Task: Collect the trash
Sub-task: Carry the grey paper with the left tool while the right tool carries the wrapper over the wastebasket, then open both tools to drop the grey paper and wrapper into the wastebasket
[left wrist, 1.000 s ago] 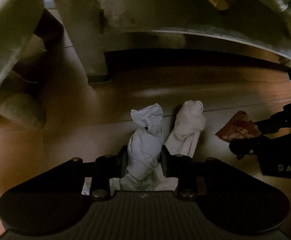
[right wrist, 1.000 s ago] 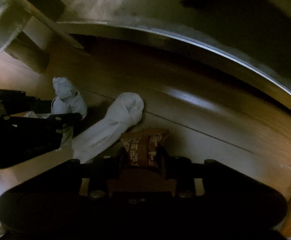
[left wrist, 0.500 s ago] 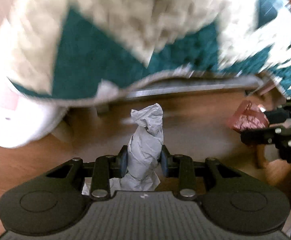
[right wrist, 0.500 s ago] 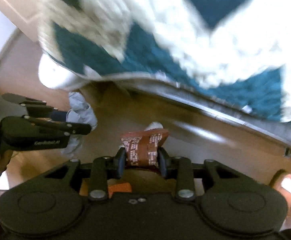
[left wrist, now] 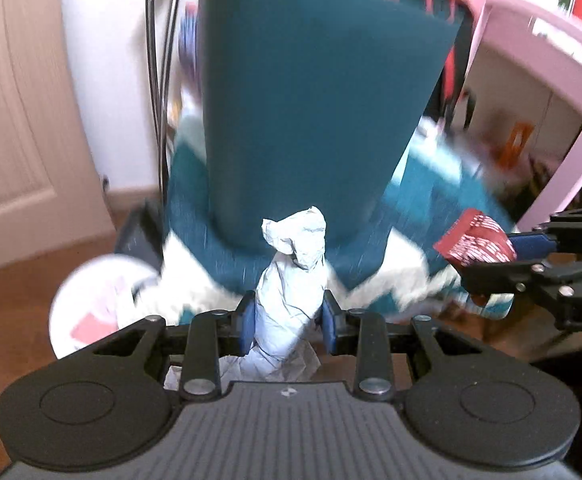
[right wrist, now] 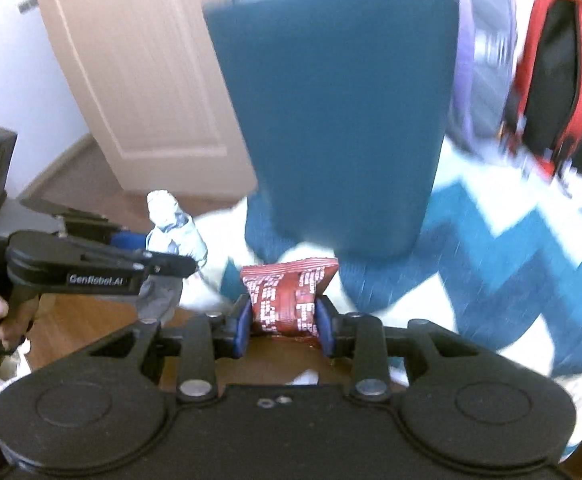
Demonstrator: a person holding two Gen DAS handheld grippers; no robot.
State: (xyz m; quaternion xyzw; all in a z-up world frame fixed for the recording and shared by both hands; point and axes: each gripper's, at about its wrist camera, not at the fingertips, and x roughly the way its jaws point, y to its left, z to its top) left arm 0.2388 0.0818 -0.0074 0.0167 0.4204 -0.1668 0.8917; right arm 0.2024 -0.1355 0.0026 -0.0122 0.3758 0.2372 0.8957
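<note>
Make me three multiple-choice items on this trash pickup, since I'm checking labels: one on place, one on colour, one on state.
1. Where is the crumpled paper?
A. on the floor
B. between the left gripper's pads
C. on the pink shelf

2. What colour is the snack wrapper?
A. red-brown with white print
B. green
C. yellow

3. How is the right gripper?
A. wide open and empty
B. out of view
C. closed on the wrapper

Answers: 1 B, the blue pads press both sides of the paper. 2 A, white text shows on red foil. 3 C, the wrapper is pinched and bunched between the pads.
</note>
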